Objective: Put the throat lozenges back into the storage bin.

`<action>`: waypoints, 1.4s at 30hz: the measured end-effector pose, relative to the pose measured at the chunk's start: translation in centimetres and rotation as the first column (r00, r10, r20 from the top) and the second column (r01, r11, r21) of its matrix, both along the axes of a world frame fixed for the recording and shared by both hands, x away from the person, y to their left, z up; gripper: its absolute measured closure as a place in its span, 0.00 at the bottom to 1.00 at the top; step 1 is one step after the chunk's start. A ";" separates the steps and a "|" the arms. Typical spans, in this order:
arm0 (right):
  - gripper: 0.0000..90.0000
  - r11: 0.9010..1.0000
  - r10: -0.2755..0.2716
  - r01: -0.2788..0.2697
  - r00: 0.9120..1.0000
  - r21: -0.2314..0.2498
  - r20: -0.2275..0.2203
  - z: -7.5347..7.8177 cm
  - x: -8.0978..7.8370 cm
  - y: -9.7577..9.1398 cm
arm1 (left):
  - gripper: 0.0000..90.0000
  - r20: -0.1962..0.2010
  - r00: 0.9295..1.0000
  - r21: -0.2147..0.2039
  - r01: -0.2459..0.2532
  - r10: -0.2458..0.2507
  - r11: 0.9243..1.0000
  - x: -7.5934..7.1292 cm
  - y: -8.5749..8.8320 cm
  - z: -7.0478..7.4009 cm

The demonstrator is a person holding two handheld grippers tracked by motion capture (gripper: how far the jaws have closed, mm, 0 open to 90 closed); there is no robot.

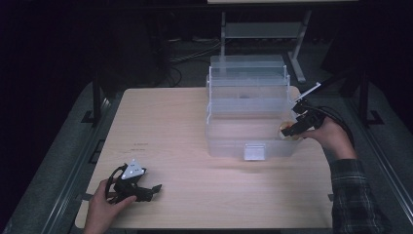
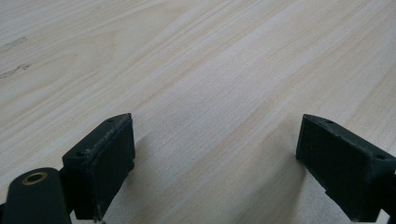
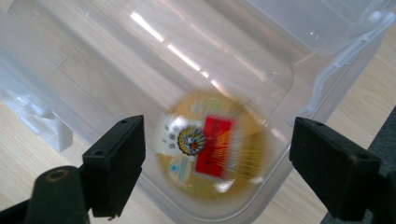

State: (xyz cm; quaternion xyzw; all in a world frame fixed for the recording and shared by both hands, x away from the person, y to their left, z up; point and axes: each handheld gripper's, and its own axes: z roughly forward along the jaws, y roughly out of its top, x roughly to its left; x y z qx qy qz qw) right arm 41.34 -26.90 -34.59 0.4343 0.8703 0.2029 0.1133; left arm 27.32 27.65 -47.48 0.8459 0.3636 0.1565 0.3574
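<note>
- The right gripper (image 3: 217, 172) has its fingers (image 3: 119, 165) standing apart, with nothing pressed between them; they hang over the near right corner of the clear storage box (image 3: 70, 70).
- Beyond and below that gap lies a round golden package (image 3: 210, 144) with a red label. It is blurred, so whether it already rests on the box floor I cannot tell.
- The package looks light, flat and smooth-skinned, probably a wrapped snack or lidded disc: likely slippery on its faces and easy to dent. My judgement is to pinch it across its rim, edge to edge, rather than on the flat top.
- In the high view the right gripper (image 1: 292, 127) sits at the box's right wall (image 1: 292, 97), the golden package (image 1: 285, 129) just by its tips.
- The left gripper (image 2: 215, 168), fingers (image 2: 105, 158) wide apart and empty, rests over bare worktop (image 2: 196, 56) at the near left, well apart from the box.
</note>
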 end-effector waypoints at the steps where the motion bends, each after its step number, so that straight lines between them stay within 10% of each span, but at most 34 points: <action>1: 0.20 1.000 0.000 0.000 1.000 0.002 0.001 0.0 0.0 0.0 | 0.12 0.000 1.000 0.000 0.000 0.000 1.000 0.0 0.0 0.0; 42: 0.11 0.996 -0.037 0.028 0.993 0.081 0.114 -0.6 -8.0 -3.2 | 0.12 0.002 1.000 0.000 -0.005 0.005 1.000 -0.1 0.0 0.0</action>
